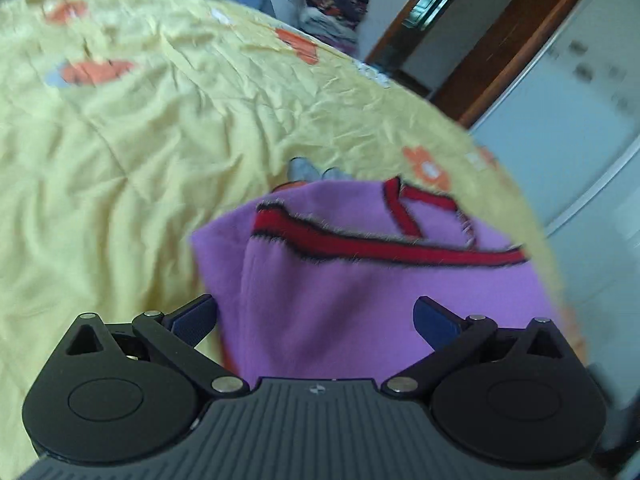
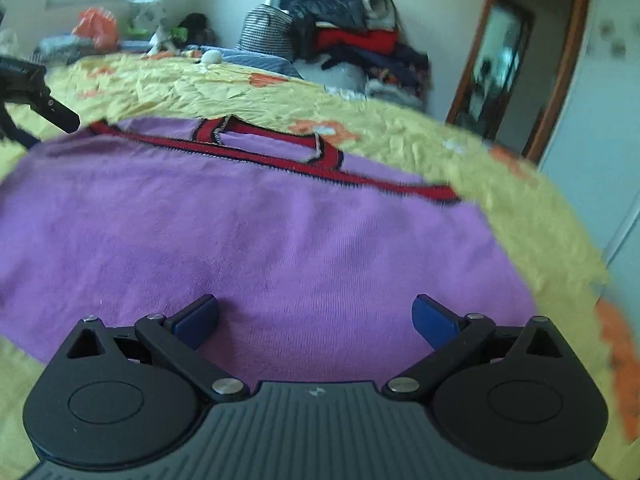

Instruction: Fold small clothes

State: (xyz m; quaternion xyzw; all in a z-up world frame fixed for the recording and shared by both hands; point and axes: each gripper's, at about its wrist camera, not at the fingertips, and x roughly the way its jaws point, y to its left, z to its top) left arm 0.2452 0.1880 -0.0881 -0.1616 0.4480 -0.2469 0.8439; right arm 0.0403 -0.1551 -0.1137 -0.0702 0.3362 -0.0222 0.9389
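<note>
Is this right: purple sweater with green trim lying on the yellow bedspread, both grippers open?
Not quite. The trim on the purple sweater is red with a dark edge, not green, as the right wrist view shows. The rest holds: the sweater lies on the yellow bedspread, and both the left gripper and the right gripper are open.

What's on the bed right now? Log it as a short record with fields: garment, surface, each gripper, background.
garment: purple sweater with red and black trim, spread on the bed; left edge looks folded over in the left wrist view
surface: yellow bedsheet with orange flower prints, wrinkled
left gripper: open, over the sweater's left part, gripping nothing
right gripper: open, over the sweater's lower part, gripping nothing
background: pile of clothes beyond the bed, wooden door frame at right
</note>
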